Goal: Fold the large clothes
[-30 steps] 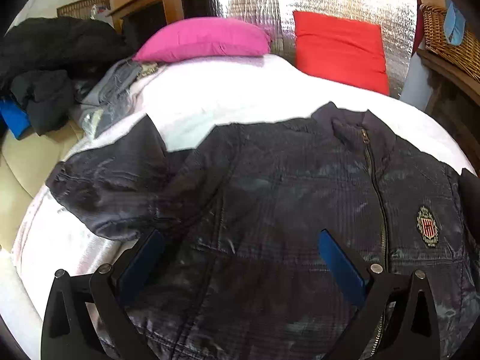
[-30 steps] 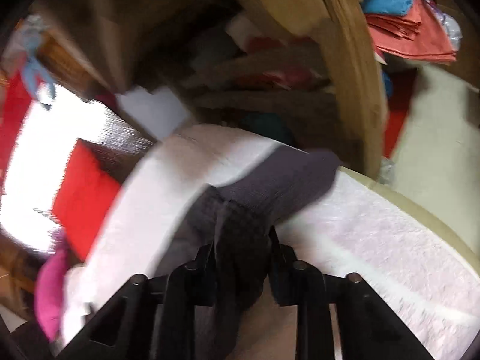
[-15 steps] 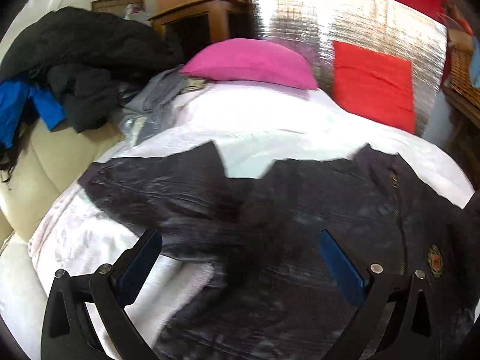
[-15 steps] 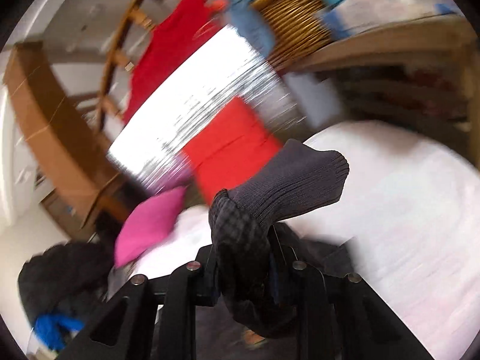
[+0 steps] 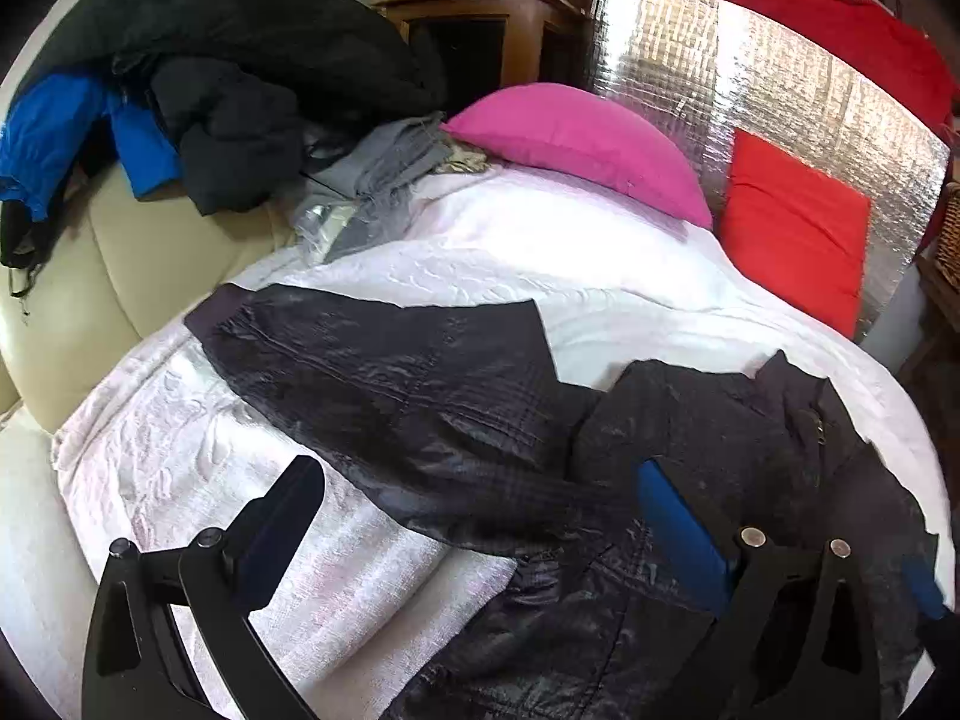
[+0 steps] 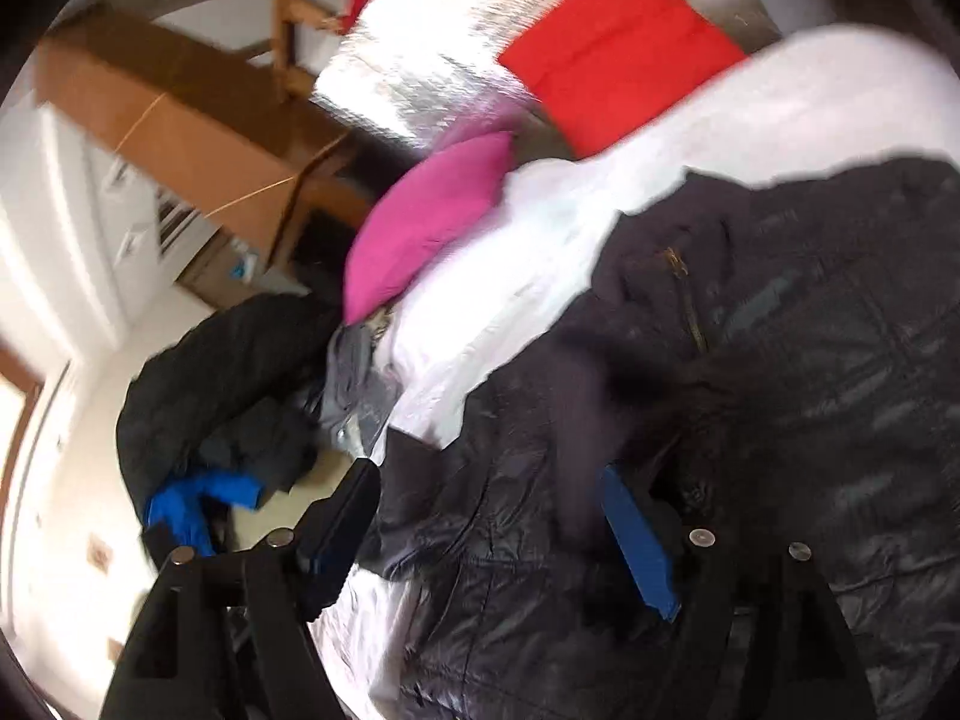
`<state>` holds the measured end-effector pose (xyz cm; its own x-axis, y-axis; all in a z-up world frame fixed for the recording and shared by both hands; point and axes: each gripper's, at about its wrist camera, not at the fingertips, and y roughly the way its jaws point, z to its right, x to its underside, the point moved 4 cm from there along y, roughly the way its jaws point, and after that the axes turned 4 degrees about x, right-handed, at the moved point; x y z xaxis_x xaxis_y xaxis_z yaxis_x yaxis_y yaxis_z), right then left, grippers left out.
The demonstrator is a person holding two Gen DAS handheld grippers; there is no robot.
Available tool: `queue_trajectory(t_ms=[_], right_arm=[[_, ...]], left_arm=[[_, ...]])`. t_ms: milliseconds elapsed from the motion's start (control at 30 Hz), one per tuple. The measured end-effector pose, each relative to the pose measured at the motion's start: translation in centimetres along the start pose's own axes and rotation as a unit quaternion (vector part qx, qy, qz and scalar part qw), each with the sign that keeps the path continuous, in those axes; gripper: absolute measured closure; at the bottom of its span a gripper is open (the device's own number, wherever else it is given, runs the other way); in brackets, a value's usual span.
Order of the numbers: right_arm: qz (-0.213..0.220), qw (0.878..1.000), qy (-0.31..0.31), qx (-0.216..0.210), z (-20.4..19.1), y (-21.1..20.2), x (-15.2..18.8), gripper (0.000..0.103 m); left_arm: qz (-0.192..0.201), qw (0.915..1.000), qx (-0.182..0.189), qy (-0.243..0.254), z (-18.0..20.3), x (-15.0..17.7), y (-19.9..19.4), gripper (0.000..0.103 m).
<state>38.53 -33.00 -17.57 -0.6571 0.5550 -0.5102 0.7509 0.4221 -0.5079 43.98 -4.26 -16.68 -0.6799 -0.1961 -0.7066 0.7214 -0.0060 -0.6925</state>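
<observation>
Jacket (image 5: 480, 420) spread on white bedspread (image 5: 180, 462), pink pillow (image 5: 576, 144) behind.

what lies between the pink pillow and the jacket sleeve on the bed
Only bare white bedspread lies between the pink pillow and the dark jacket sleeve, shown clearly in the left wrist view.

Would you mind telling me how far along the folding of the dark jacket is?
Done: the dark jacket lies zip-up on the white bedspread, with one sleeve laid across its front. In hand: the right tongs are opening above that sleeve, nothing pinched; the left tongs hang open and empty. Left: the other sleeve lies spread out sideways, and the body is unfolded.
</observation>
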Motion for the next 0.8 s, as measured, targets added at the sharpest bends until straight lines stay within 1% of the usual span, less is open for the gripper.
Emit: queue_trajectory(t_ms=[33, 67, 100, 133, 200, 233, 267, 300, 367, 400, 433, 500, 567, 633, 667, 800], right_arm=[[0.011, 1.000, -0.009, 0.003, 0.2, -1.1, 0.2, 0.024], [0.030, 0.999, -0.015, 0.018, 0.9, -2.5, -0.1, 0.024], [0.041, 0.999, -0.016, 0.032, 1.3, -3.2, -0.4, 0.024], [0.055, 0.997, -0.015, 0.050, 2.2, -4.4, -0.7, 0.024], [0.093, 0.990, -0.007, 0.106, 4.8, -7.3, -2.1, 0.024], [0.116, 0.982, 0.004, 0.147, 6.7, -8.9, -2.6, 0.024], [0.137, 0.974, 0.015, 0.178, 8.7, -10.6, -3.0, 0.024], [0.153, 0.967, 0.027, 0.203, 10.6, -11.9, -3.2, 0.024], [0.163, 0.955, 0.061, 0.239, 14.4, -13.7, -3.7, 0.024], [0.161, 0.953, 0.075, 0.246, 15.5, -14.2, -3.8, 0.024], [0.154, 0.951, 0.101, 0.247, 17.6, -14.5, -4.1, 0.024], [0.149, 0.952, 0.120, 0.240, 19.8, -14.6, -4.8, 0.024], [0.127, 0.953, 0.128, 0.243, 21.9, -14.0, -5.6, 0.024], [0.112, 0.956, 0.130, 0.238, 22.9, -12.7, -5.8, 0.024], [0.098, 0.959, 0.131, 0.230, 23.4, -11.9, -6.2, 0.024], [0.062, 0.972, 0.125, 0.190, 23.5, -8.7, -6.8, 0.024]], left_arm=[[-0.008, 0.9999, 0.013, 0.004, 0.3, 0.2, 0.1, 0.000], [-0.014, 0.9995, 0.026, 0.008, 0.7, 0.3, 0.2, 0.000], [-0.023, 0.9985, 0.048, 0.014, 1.2, 0.6, 0.4, 0.000], [-0.031, 0.9969, 0.070, 0.019, 1.9, 0.9, 0.5, 0.000], [-0.048, 0.9921, 0.112, 0.029, 3.1, 1.5, 0.6, 0.000], [-0.056, 0.9889, 0.133, 0.035, 3.8, 1.8, 0.7, 0.000], [-0.064, 0.9852, 0.154, 0.040, 4.5, 2.1, 0.7, 0.000], [-0.071, 0.9824, 0.167, 0.044, 5.1, 2.3, 0.8, 0.000], [-0.086, 0.9776, 0.186, 0.048, 6.2, 2.8, 1.3, 0.000], [-0.090, 0.9771, 0.186, 0.051, 6.6, 3.0, 1.5, 0.000], [-0.093, 0.9778, 0.180, 0.055, 6.9, 3.1, 1.8, 0.000], [-0.094, 0.9792, 0.169, 0.061, 7.2, 3.3, 2.4, 0.005], [-0.100, 0.9799, 0.158, 0.070, 7.4, 3.4, 3.1, 0.023], [-0.109, 0.9798, 0.149, 0.076, 7.2, 3.6, 3.8, 0.033], [-0.114, 0.9796, 0.147, 0.074, 7.1, 3.7, 4.3, 0.036], [-0.128, 0.9786, 0.148, 0.063, 6.2, 4.0, 5.1, 0.036]])
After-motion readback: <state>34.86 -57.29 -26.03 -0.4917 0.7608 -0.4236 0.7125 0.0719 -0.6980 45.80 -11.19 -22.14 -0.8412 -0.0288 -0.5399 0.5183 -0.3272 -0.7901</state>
